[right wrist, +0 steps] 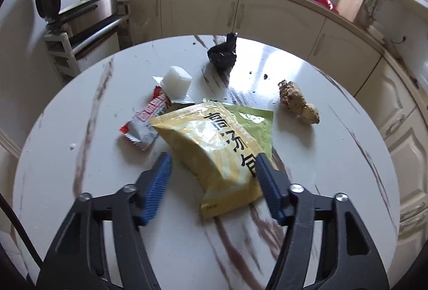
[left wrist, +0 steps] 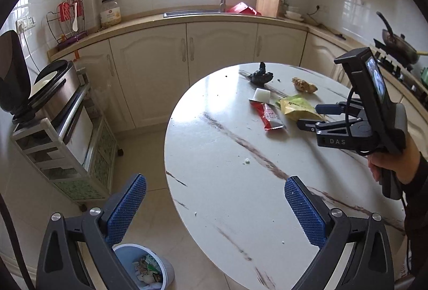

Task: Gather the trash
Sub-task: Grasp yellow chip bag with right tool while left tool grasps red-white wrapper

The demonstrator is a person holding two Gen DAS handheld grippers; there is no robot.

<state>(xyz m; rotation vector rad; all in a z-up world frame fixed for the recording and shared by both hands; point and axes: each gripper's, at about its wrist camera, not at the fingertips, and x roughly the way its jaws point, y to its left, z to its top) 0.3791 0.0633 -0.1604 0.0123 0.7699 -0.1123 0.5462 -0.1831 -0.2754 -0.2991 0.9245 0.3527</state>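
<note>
Left tool (left wrist: 215, 205) hangs over the near edge of the round marble counter (left wrist: 227, 183), jaws spread wide, nothing between them. Below its left finger, on the floor, sits the bin (left wrist: 160, 263), blue-grey, with scraps of wrappers already inside.

Right tool (right wrist: 212, 183) is down over the counter, pointed at the yellow bag (right wrist: 211, 145). Jaws about half apart, bag's near end lying between them. Right pad (right wrist: 267, 183) is at the bag's edge, maybe touching; left pad (right wrist: 157, 183) stands clear of it. Not gripped. In the left view a hand (left wrist: 396, 164) holds this tool's handle at the counter's right side.

Trash on the counter, all in the far half:
- yellow bag, crumpled, black print, lying partly over a green packet (right wrist: 254, 121)
- red-and-white wrapper (right wrist: 145, 121) just left of the bag, its near end tucked under or touching the bag's corner
- white cup (right wrist: 178, 82), small plastic tub with peeled foil lid, behind the wrapper, touching it
- black wad (right wrist: 223, 53) of crumpled plastic, farthest back, apart from the rest
- ginger (right wrist: 298, 102), a brown knobbly piece, right of the bag, apart from it
- a few dark crumbs (right wrist: 258, 75) between wad and ginger, white bits (left wrist: 246, 161) nearer the middle

Behind the counter: cream cabinets, a sink (left wrist: 192, 13) under the window, a wok (left wrist: 398, 45) on the stove at right.
</note>
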